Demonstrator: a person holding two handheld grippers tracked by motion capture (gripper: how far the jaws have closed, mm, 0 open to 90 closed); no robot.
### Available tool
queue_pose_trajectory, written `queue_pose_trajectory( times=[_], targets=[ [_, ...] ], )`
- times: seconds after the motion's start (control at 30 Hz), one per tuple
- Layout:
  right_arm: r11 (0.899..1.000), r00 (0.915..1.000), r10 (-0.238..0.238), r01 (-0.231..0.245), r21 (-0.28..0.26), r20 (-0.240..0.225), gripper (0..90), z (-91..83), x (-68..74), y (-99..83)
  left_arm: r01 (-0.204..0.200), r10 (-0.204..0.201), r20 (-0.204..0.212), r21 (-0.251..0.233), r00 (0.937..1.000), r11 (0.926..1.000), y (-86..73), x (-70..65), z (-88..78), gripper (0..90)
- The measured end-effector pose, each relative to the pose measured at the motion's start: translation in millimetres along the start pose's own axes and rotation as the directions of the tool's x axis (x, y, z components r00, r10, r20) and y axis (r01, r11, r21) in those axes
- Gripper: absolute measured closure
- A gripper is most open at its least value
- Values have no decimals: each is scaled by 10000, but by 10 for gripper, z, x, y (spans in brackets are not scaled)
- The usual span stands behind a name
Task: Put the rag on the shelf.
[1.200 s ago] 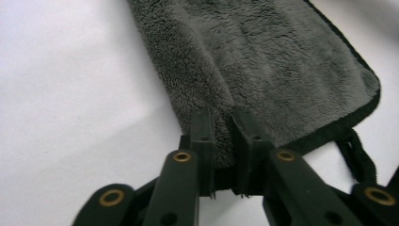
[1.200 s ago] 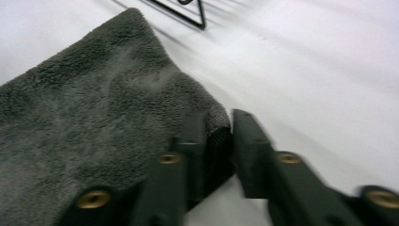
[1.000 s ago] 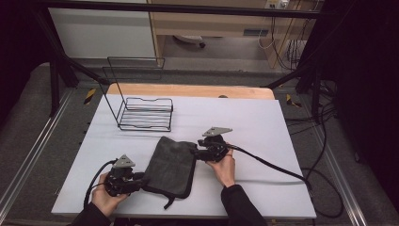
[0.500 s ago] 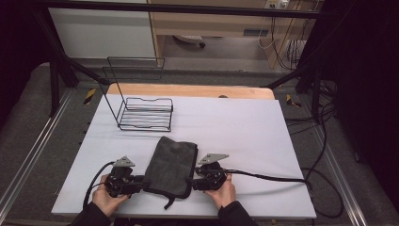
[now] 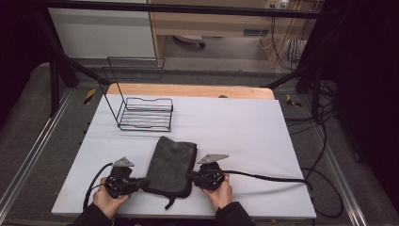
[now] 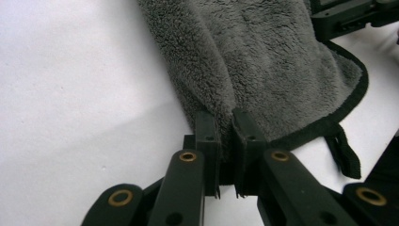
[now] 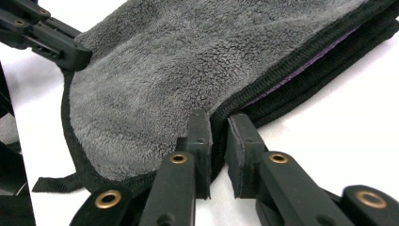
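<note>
Grey folded towel: left gripper and right gripper are pinching its opposite edges, jaws having just closed on the cloth.

A black wire rack stands on the white table, up at about eleven o'clock. It has a tall wire back and a low basket part. Behind the white top, at twelve o'clock, is a strip of brown wood. At three o'clock, black cables lie on the grey floor.
</note>
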State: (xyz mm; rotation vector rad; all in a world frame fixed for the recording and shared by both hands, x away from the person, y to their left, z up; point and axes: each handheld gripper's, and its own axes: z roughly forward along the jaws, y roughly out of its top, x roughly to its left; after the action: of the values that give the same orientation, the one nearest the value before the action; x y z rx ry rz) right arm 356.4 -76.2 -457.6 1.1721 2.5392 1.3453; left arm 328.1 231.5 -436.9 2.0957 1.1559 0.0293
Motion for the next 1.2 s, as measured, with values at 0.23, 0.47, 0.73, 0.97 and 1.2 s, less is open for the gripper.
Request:
queue_pose_trajectory(
  times=[0.23,0.47,0.73,0.97,1.2],
  targets=[
    [9991,9988,-427,428,30,-240,820,24,-69,75,430,-429,64,-188,9991,9989,-124,-108,-47,828],
    [9963,9963,-854,853,-81,-115,676,-7,-64,71,-187,173,-374,-384,9992,9991,-143,-120,-54,757],
    [9903,9922,-1241,1247,-618,139,377,-188,-54,71,-1163,1086,-1079,-683,9882,9909,15,-25,-96,440],
    [9918,9953,-955,967,-842,180,224,-304,-134,88,-862,748,-1049,-1085,9917,9904,196,129,-89,322],
    [9945,9965,-816,824,-646,155,103,-347,-222,83,-919,768,-1324,-1113,9882,9895,467,260,-27,233]
  ],
)
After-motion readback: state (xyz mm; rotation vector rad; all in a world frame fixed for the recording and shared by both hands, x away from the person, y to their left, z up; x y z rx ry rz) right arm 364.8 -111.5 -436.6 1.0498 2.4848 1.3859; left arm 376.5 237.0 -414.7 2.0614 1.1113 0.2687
